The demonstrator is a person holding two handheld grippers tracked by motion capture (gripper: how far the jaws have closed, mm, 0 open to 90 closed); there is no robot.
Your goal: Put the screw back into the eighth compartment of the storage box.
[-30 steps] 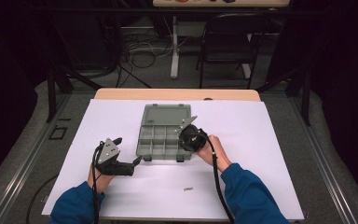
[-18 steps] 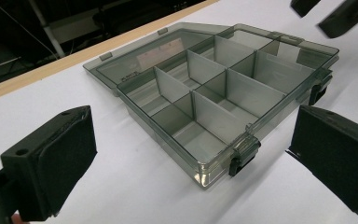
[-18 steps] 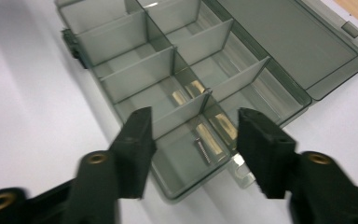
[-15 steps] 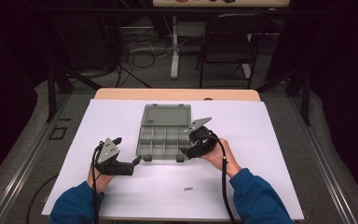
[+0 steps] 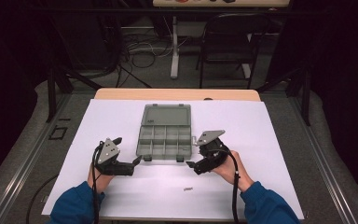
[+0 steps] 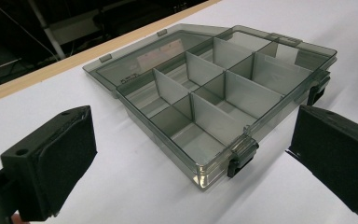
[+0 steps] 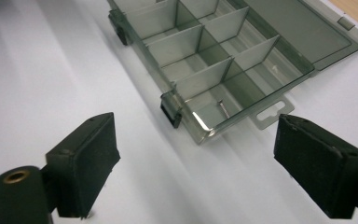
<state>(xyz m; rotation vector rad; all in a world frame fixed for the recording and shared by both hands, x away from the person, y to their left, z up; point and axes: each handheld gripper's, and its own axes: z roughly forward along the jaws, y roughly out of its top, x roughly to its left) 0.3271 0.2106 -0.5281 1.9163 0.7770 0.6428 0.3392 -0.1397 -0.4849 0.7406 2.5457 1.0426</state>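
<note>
My right claw (image 5: pixel 192 164) has just been opening and holds nothing. A small screw (image 7: pixel 223 108) lies in the corner cell of the box (image 5: pixel 164 140), so it stays put. My left claw (image 5: pixel 138 160) sits spread by the box. Another screw (image 5: pixel 187 189) waits on the desk (image 5: pixel 270 135).

**Blue sleeves, black grippers**

Both forearms wear blue sleeves (image 5: pixel 77 205). Each hand carries a black gripper topped by a grey three-cornered plate: the left gripper (image 5: pixel 137 160) and the right gripper (image 5: pixel 190 164). A black cable (image 5: pixel 235 186) trails from each. The jaws end in blocky black pads (image 6: pixel 58 156), with a brass-coloured screw hole (image 7: pixel 16 176) near one base.
</note>
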